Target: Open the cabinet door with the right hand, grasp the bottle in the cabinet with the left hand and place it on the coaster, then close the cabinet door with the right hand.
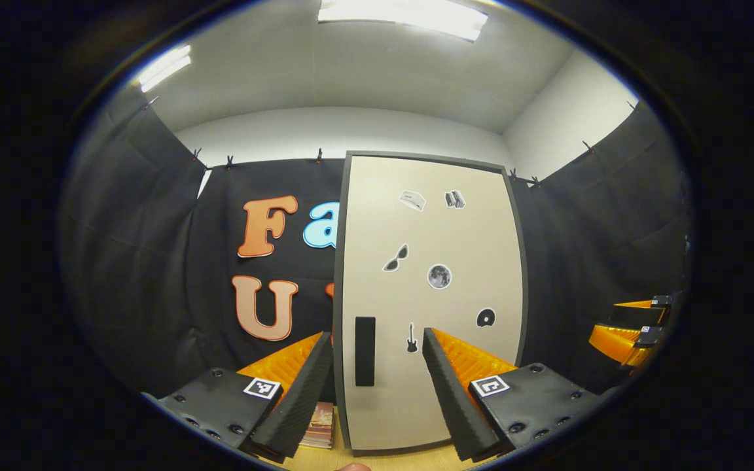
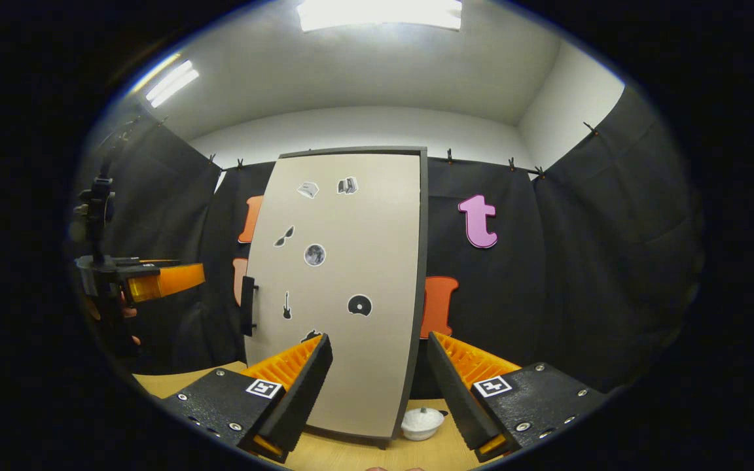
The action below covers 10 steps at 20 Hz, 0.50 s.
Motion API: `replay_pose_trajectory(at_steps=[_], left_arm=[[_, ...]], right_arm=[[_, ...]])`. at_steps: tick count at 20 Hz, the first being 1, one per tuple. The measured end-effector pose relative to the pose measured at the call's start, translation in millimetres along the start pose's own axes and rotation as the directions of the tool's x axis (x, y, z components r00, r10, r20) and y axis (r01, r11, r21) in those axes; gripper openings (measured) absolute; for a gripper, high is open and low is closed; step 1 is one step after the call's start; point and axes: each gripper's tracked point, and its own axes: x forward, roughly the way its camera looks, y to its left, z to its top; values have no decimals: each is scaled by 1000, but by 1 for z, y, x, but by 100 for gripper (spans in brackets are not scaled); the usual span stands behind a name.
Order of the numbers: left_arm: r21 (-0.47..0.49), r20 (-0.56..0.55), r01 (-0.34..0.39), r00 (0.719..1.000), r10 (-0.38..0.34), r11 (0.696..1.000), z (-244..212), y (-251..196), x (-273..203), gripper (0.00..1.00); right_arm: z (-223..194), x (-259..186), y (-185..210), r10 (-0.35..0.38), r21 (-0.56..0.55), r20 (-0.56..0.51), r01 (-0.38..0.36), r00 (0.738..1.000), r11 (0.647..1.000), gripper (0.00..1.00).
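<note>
Currently closed: tall beige cabinet door with dark grey frame (image 1: 432,294), both grippers held apart in front of it, nothing gripped.

Left gripper (image 1: 377,366) aimed at the door's lower part, jaws spread, black vertical bar handle (image 1: 364,351) framed between the fingers but not touched. Right gripper (image 2: 379,369) likewise spread, facing the door (image 2: 344,288) from the hinge side; handle (image 2: 247,305) at the far edge. Small white lidded bowl (image 2: 421,422) on the light wooden tabletop (image 2: 351,454) beside the cabinet base. Stack of books (image 1: 319,425) beside the cabinet's handle side. Bottle presumably behind the shut door; position cannot be told.
</note>
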Motion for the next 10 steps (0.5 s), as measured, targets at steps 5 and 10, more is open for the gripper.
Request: replay_pose_trajectory(at_steps=[5, 10], left_arm=[[-5, -8, -30, 1000, 29, 1000, -18, -11, -25, 90], [3, -35, -69, 997, 69, 998, -22, -9, -36, 91]], right_arm=[[-2, -10, -4, 8, 3, 10, -9, 1000, 1000, 90], [-1, -23, -4, 30, 12, 13, -30, 999, 999, 91]])
